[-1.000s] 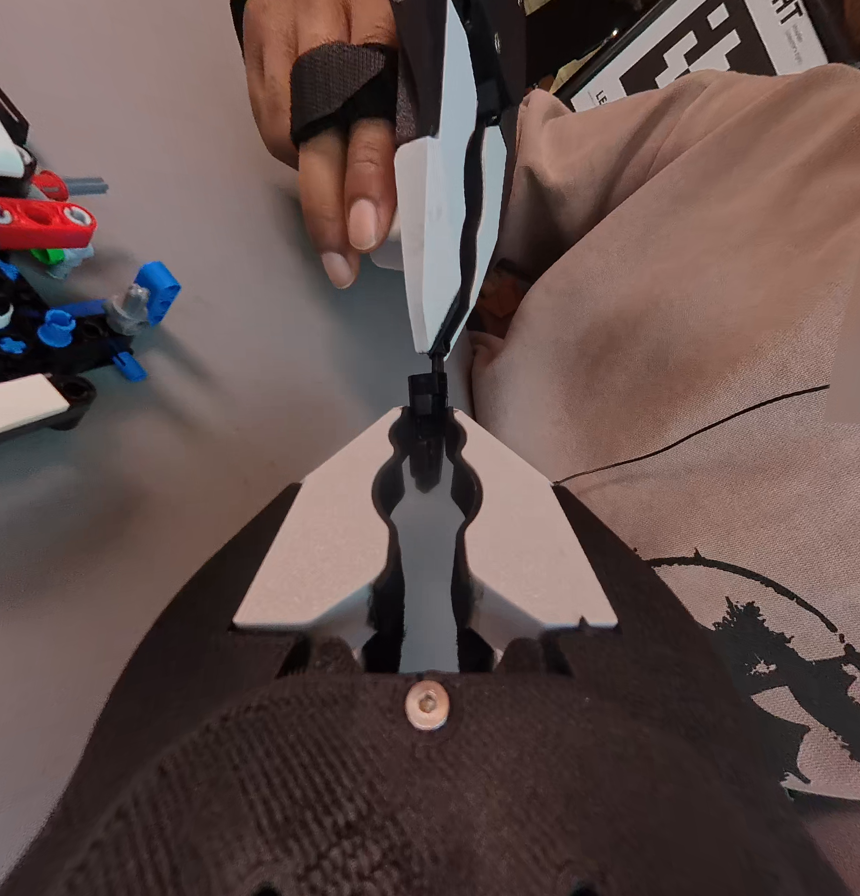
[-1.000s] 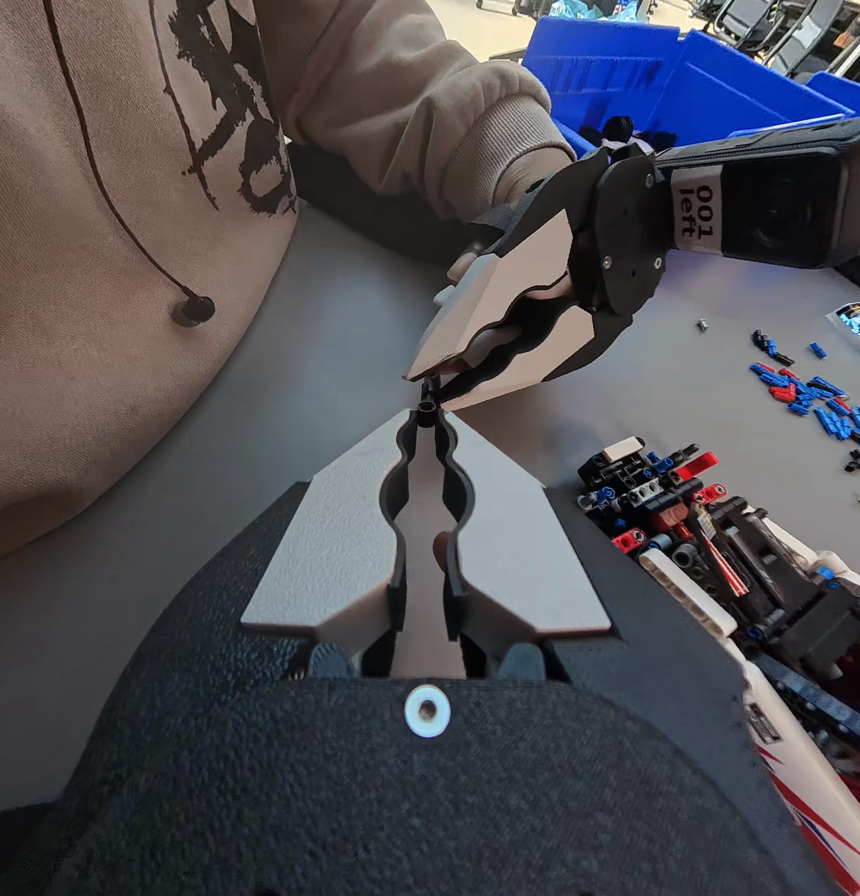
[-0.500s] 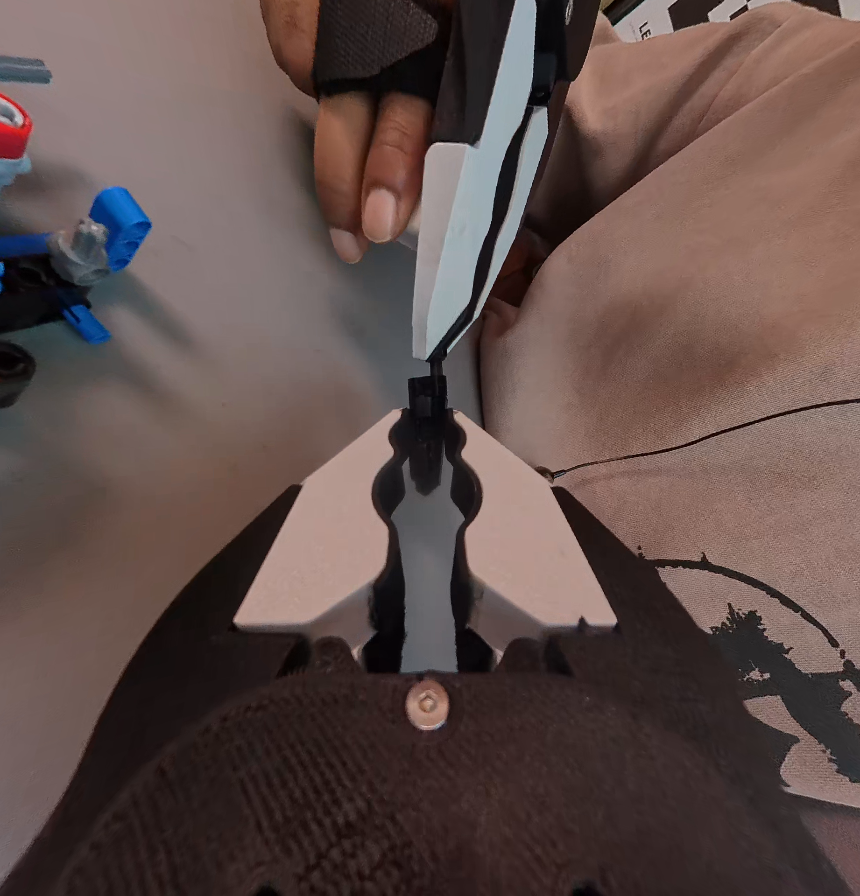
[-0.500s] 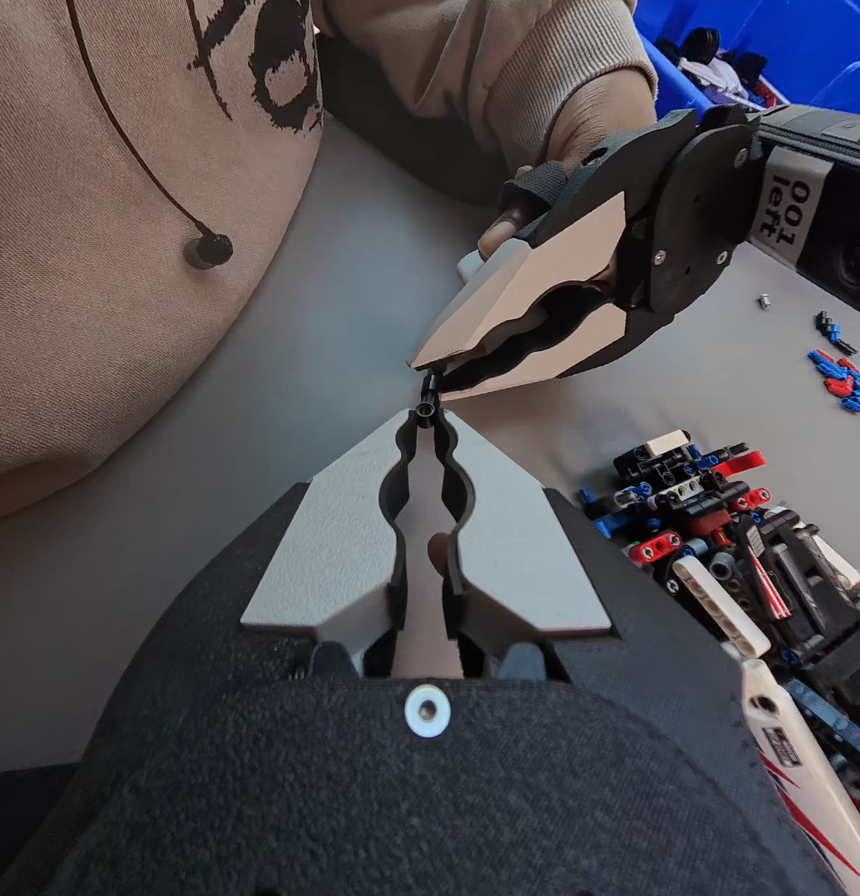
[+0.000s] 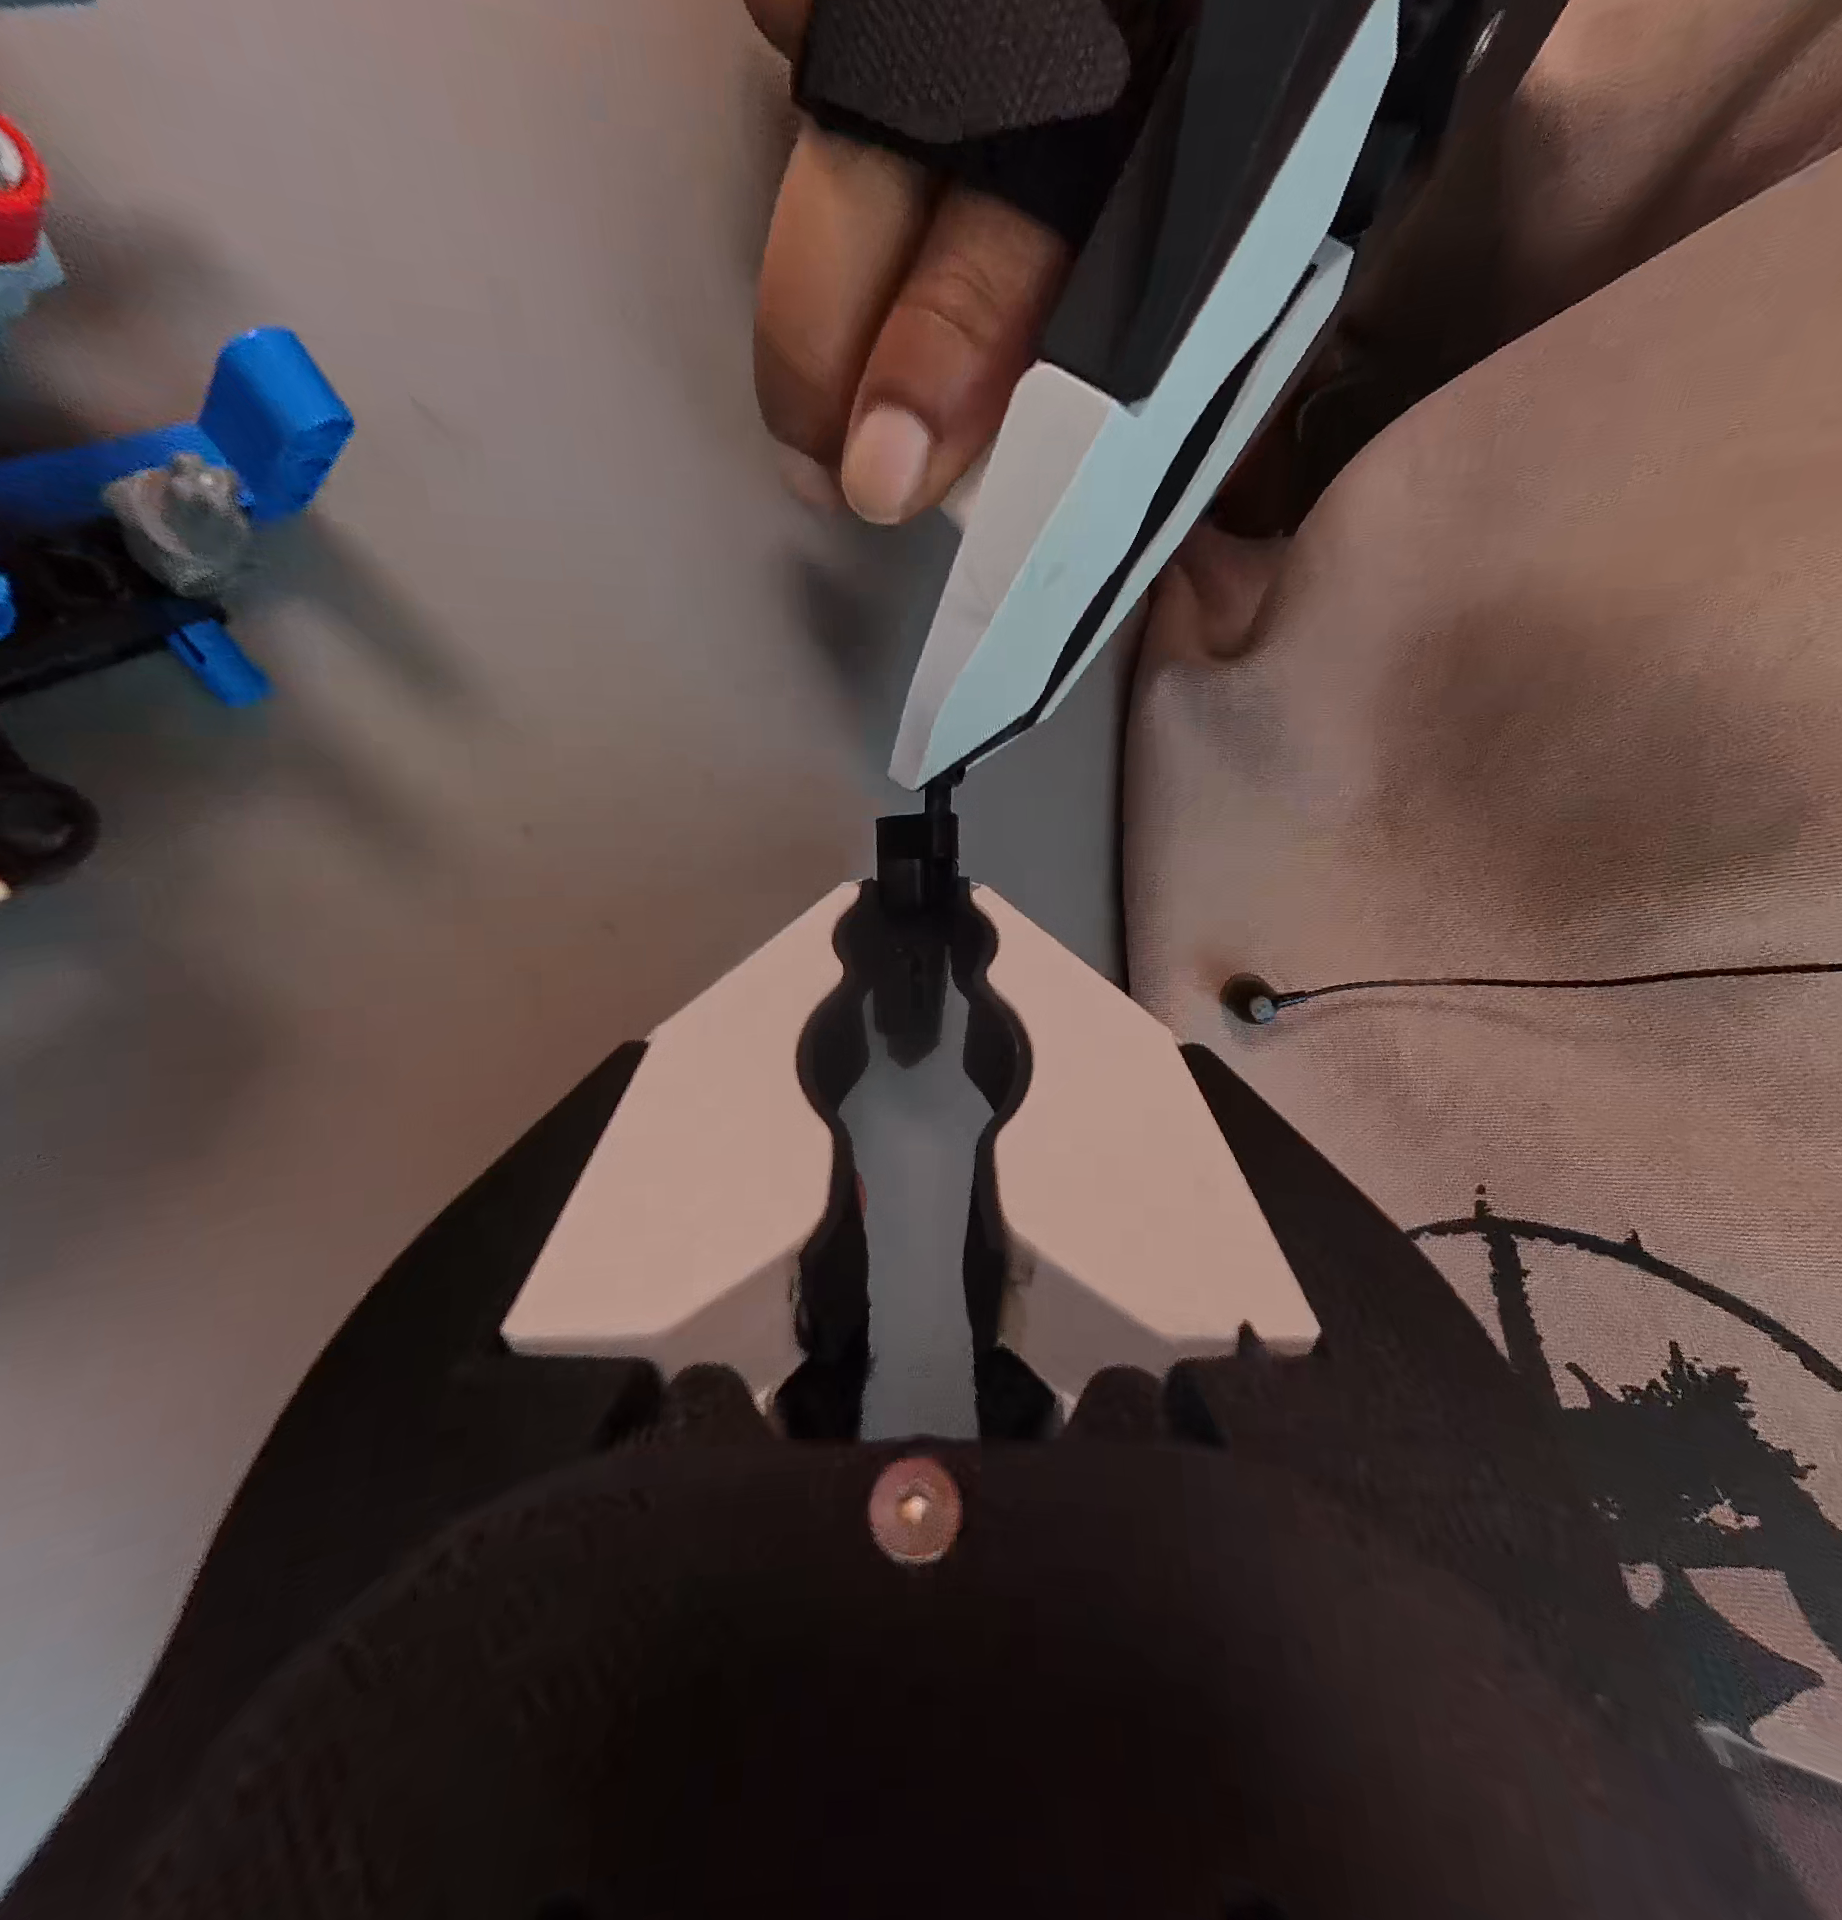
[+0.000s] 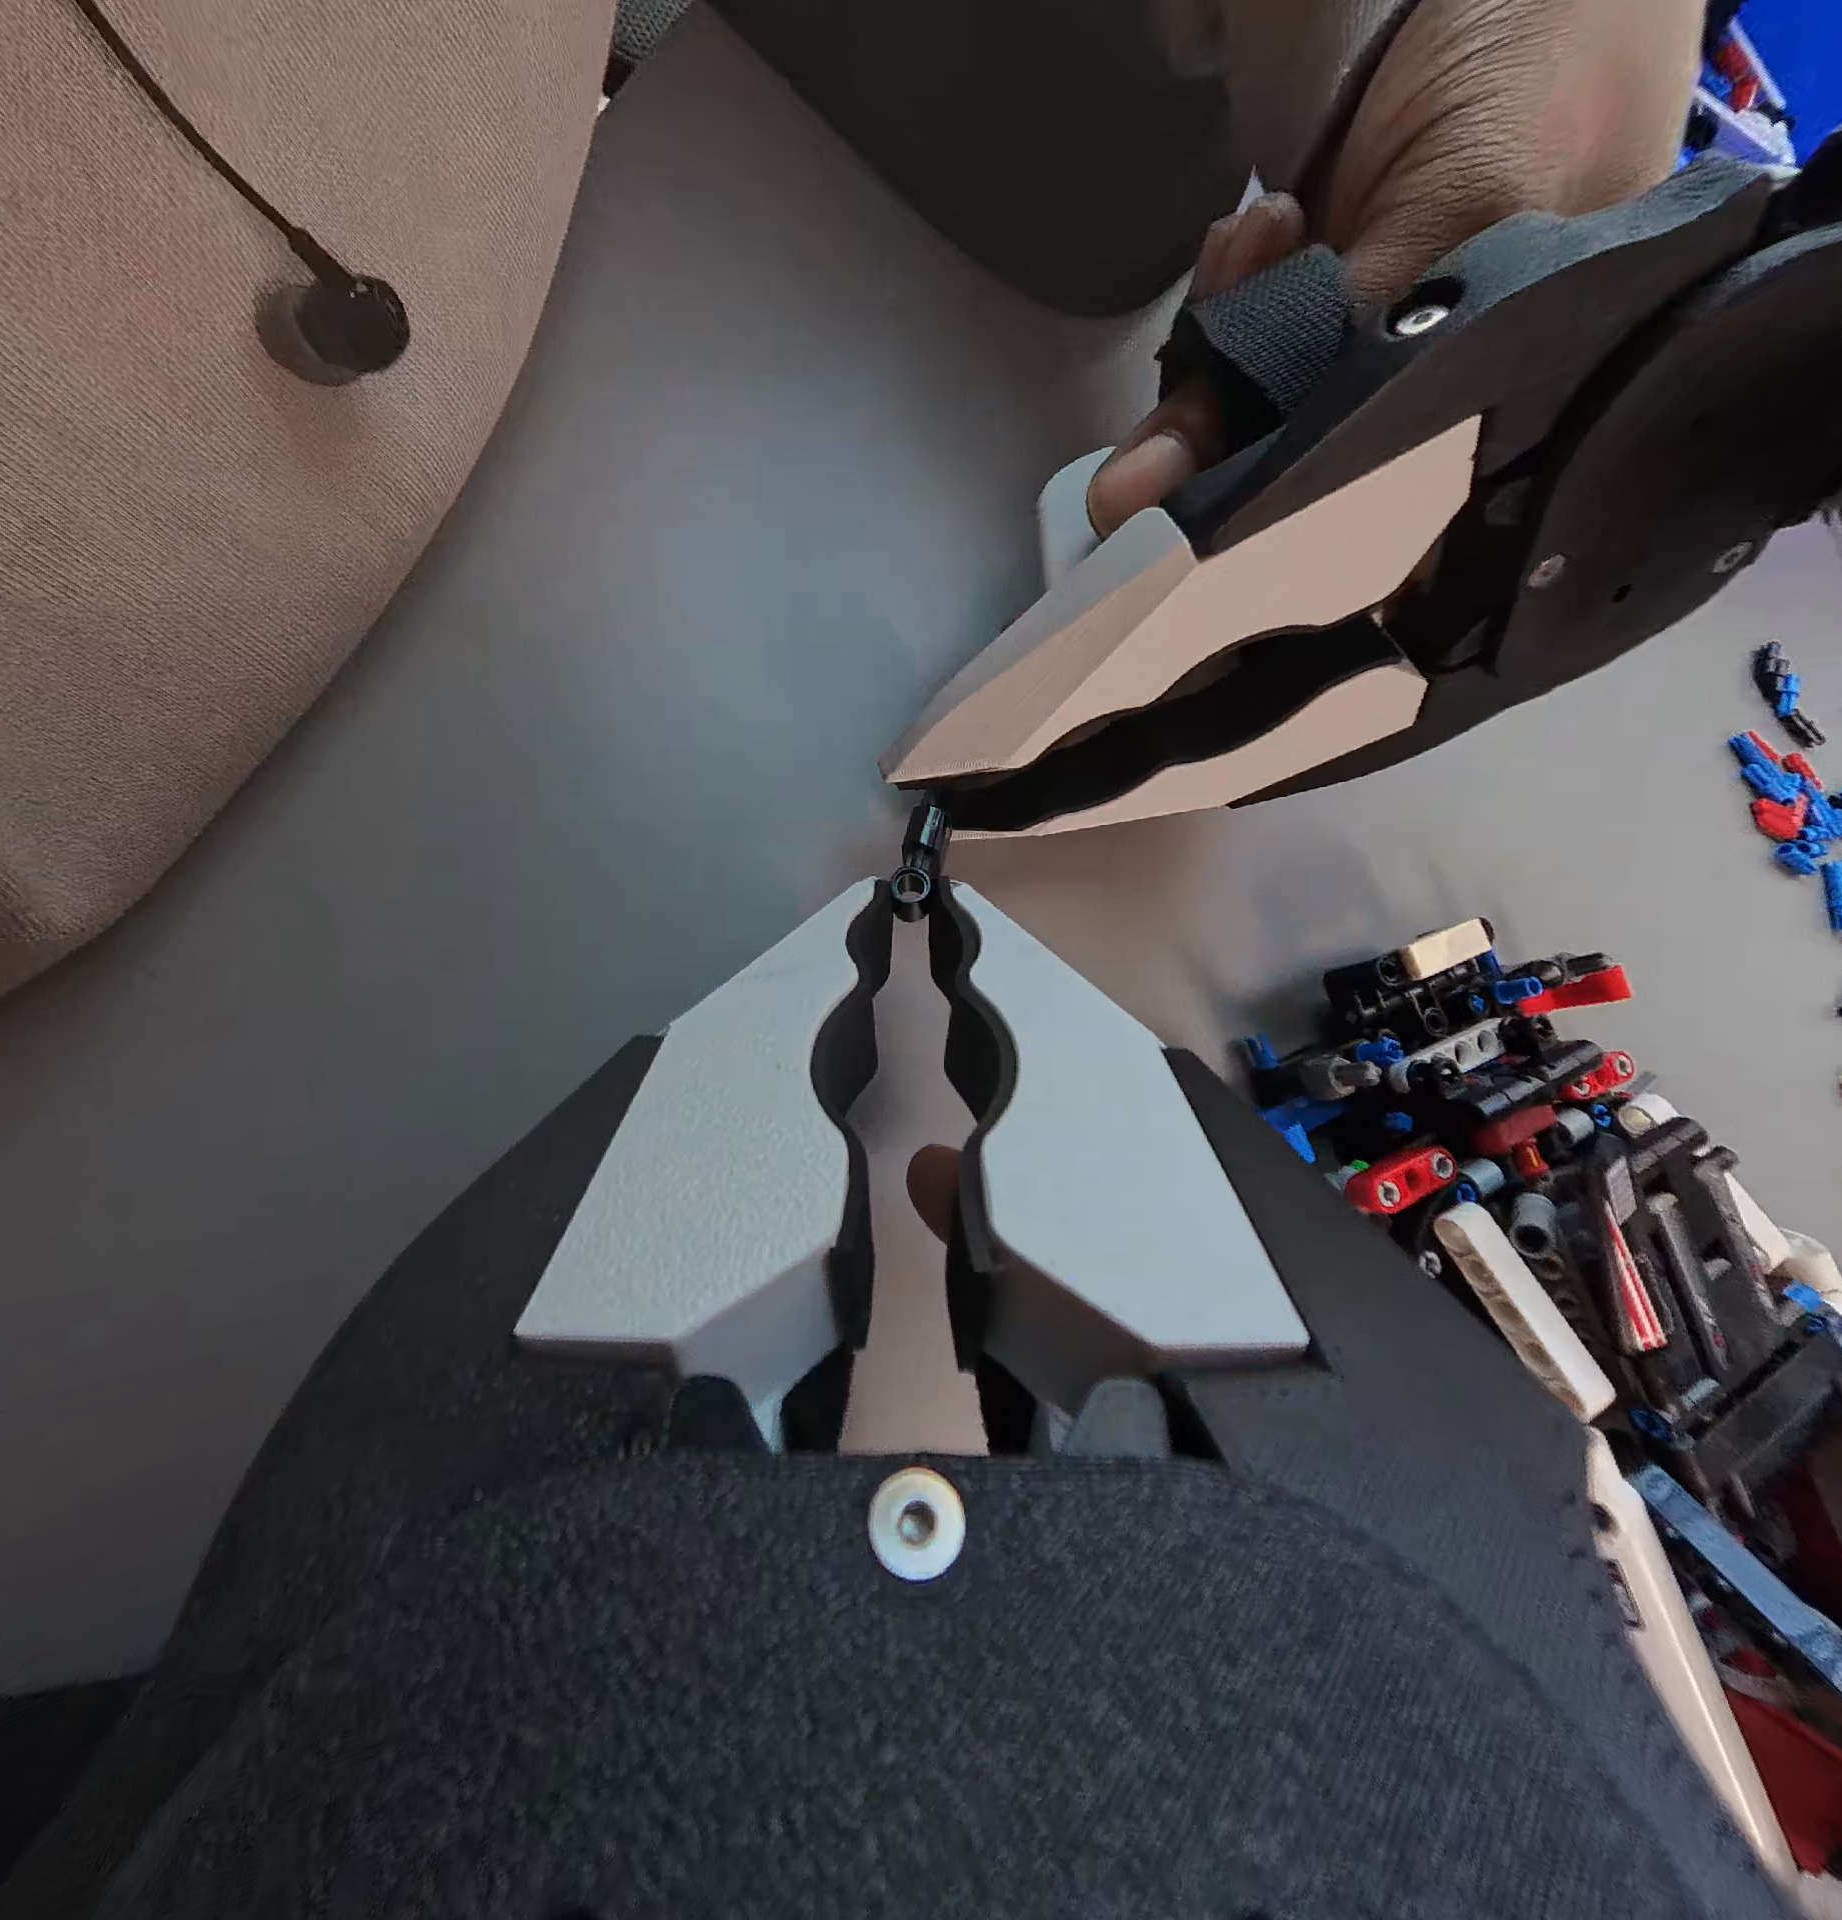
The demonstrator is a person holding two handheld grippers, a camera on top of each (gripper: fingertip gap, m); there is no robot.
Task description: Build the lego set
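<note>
- Left gripper [image 5: 912, 894]: fingers clamped on a small black lego connector [image 5: 915, 862] at the very tips. Most of the piece sits down in the finger gap, so its shape is hard to make out.
- Right gripper [image 6: 912, 899]: fingers pinched on a short black lego pin [image 6: 911, 886], whose round hollow end faces the camera.
- Both grippers meet tip to tip above the grey table [image 5: 481, 935], just beside the person's torso. In the left wrist view the right gripper [image 5: 932, 774] comes in from the far side and the pin [image 5: 938, 800] touches the connector. In the right wrist view the left gripper [image 6: 922, 795] enters from the right, connector [image 6: 927, 826] against the pin. How far the pin is seated I cannot tell (the joint is tiny and dark).
- Hand on the right gripper [image 5: 896, 343]: only two fingers and a black strap show, rest cut off at the top edge.
- Hand on the left gripper [image 6: 1416, 208]: partly hidden behind the gripper body.
- Partly built lego car [image 6: 1582, 1195]: on the table to the right, well apart from the tips, cut off by the frame edge. In the left wrist view only its blurred edge [image 5: 117, 540] shows at left.
- Loose blue, red and black pieces [image 6: 1821, 810]: far right, too small to identify.
- Beige sweatshirt [image 5: 1519, 831] with black print and drawstring fills the near side.
</note>
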